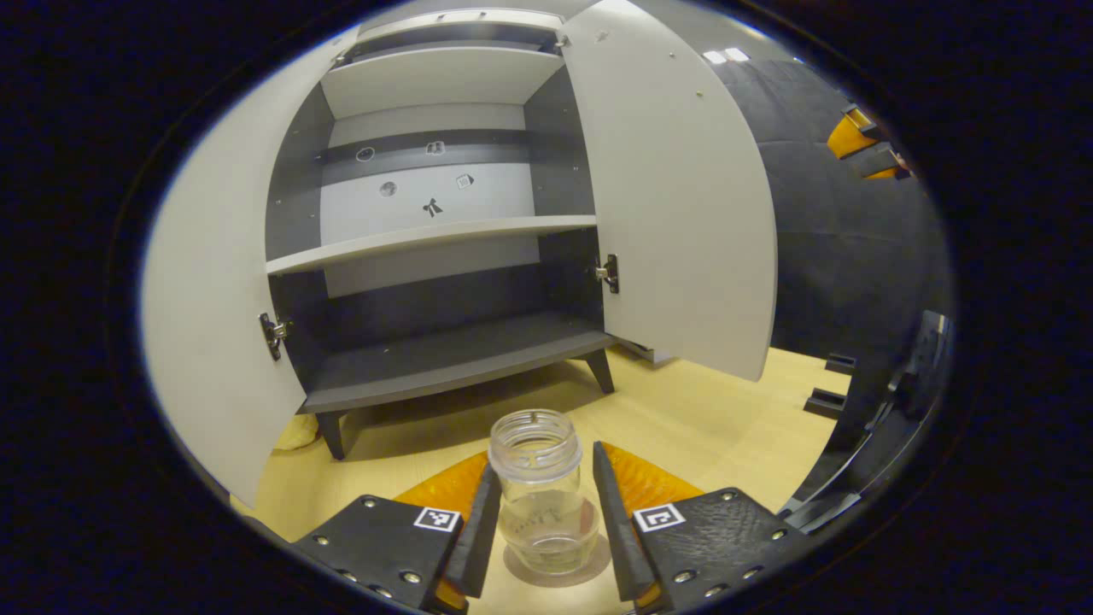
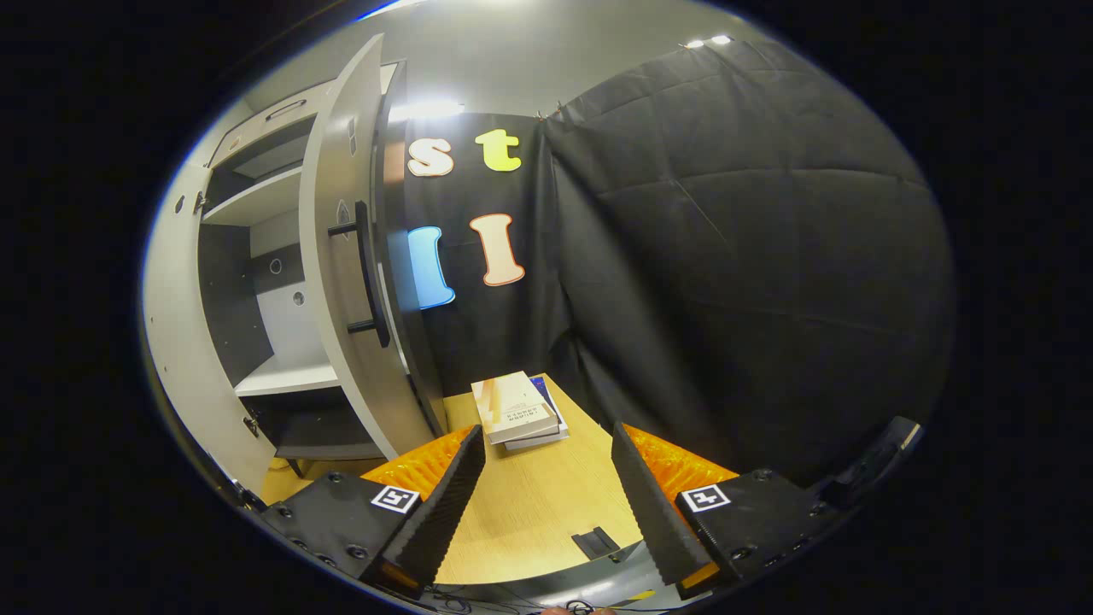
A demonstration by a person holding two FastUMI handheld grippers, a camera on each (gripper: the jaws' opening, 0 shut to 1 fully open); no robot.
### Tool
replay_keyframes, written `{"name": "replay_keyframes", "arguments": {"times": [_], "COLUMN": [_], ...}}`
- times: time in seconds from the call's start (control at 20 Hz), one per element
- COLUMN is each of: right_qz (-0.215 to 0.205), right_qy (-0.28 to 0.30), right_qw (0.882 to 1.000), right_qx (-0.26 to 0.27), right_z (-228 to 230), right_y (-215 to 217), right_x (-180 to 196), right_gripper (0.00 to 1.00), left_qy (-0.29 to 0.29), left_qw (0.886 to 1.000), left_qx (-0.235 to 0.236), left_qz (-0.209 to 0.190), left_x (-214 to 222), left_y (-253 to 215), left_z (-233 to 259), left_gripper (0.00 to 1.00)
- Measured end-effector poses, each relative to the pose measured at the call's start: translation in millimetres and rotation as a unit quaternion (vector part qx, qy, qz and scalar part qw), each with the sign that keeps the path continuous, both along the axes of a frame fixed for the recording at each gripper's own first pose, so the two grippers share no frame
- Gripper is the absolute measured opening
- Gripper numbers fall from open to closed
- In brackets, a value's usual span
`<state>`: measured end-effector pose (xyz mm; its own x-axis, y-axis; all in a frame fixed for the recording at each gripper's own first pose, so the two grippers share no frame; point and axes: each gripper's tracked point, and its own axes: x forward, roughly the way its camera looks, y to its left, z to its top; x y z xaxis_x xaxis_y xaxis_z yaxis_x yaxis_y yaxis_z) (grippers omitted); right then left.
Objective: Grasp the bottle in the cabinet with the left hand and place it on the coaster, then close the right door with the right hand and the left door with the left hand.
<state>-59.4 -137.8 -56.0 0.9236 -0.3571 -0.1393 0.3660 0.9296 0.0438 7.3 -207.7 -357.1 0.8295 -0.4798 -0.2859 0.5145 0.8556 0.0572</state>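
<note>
Left door (image 1: 213, 325): tall pale grey panel, swung wide; nothing in its arc.
Bottle (image 1: 544, 491): clear glass jar, lidless, upright on round brownish coaster (image 1: 589, 571), out of dark grey cabinet (image 1: 444, 359).
Left gripper (image 1: 543, 521): fingers flank jar closely; contact uncertain, likely just released.
Risk: backing out crooked could clip jar, tip or slide it off coaster.
Right door (image 2: 341, 282): grey panel, black bar handle (image 2: 369, 273), open.
Right gripper (image 2: 546, 504): spread wide, empty, above light wooden surface (image 2: 529, 504).
Obstacle: stacked books (image 2: 518, 410) lie near door's swing; snagging possible.
</note>
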Motion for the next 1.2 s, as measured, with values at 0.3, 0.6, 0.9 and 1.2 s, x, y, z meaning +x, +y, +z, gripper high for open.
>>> {"name": "replay_keyframes", "arguments": {"times": [0.3,0.6,0.9,1.2], "right_qz": [-0.004,0.006,0.028,0.061], "right_qy": [-0.006,-0.010,-0.030,-0.035], "right_qw": [1.000,1.000,0.999,0.997], "right_qx": [0.007,0.006,0.004,-0.005], "right_z": [-4,-3,12,26], "right_y": [-1,0,4,9], "right_x": [2,16,42,72], "right_gripper": [0.95,0.92,0.95,0.92], "left_qy": [0.008,-0.008,0.004,-0.021], "left_qw": [1.000,0.998,0.988,0.973], "left_qx": [-0.026,-0.059,-0.063,-0.089], "left_qz": [0.011,0.038,0.138,0.210], "left_x": [-5,-34,-52,-50], "left_y": [16,56,109,156], "left_z": [20,74,126,198], "left_gripper": [0.98,0.96,0.96,0.96]}}
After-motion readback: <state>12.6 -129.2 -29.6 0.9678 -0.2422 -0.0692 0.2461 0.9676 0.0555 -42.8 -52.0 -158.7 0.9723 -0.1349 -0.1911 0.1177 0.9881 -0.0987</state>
